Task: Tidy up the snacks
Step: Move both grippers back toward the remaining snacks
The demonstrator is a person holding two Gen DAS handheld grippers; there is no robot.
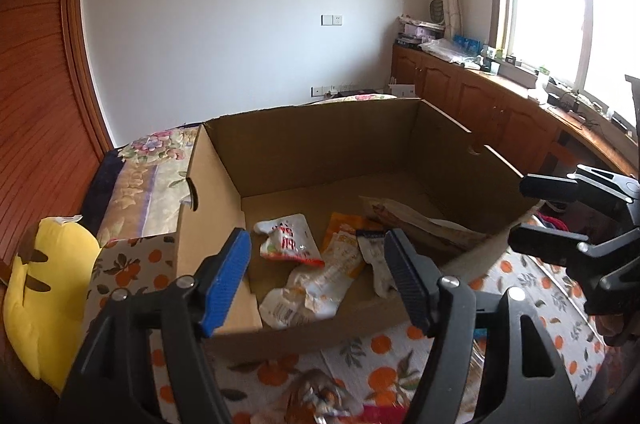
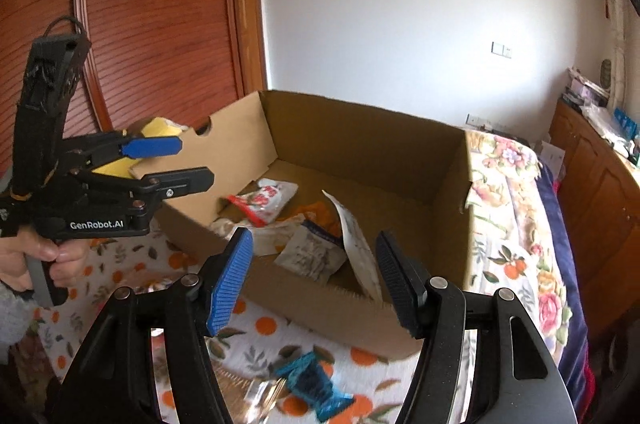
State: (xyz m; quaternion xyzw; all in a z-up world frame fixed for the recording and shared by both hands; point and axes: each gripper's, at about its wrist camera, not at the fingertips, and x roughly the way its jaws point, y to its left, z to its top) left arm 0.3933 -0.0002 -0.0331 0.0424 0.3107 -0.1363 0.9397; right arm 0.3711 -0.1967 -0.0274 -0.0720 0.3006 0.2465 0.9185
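Note:
An open cardboard box (image 1: pixel 320 143) (image 2: pixel 360 143) sits on a bed and holds several snack packets: a red-and-white one (image 1: pixel 288 238) (image 2: pixel 262 199), an orange-and-white one (image 1: pixel 340 256), a grey-white one (image 2: pixel 312 254) and a long pale one (image 1: pixel 416 220) (image 2: pixel 358 248). My left gripper (image 1: pixel 316 280) is open and empty above the box's near edge; it also shows in the right wrist view (image 2: pixel 180 163). My right gripper (image 2: pixel 314 280) is open and empty over the box's near wall; it shows at the right of the left wrist view (image 1: pixel 524 214). A blue packet (image 2: pixel 312 384) and a blurred clear wrapper (image 2: pixel 256 392) lie on the blanket outside the box.
The orange-print blanket (image 1: pixel 520 284) covers the bed. A yellow plush toy (image 1: pixel 36 296) lies left of the box. A floral quilt (image 2: pixel 504 191) lies past the box. Wooden cabinets (image 1: pixel 480 95) stand under the window. A wooden wardrobe (image 2: pixel 160 3) stands behind.

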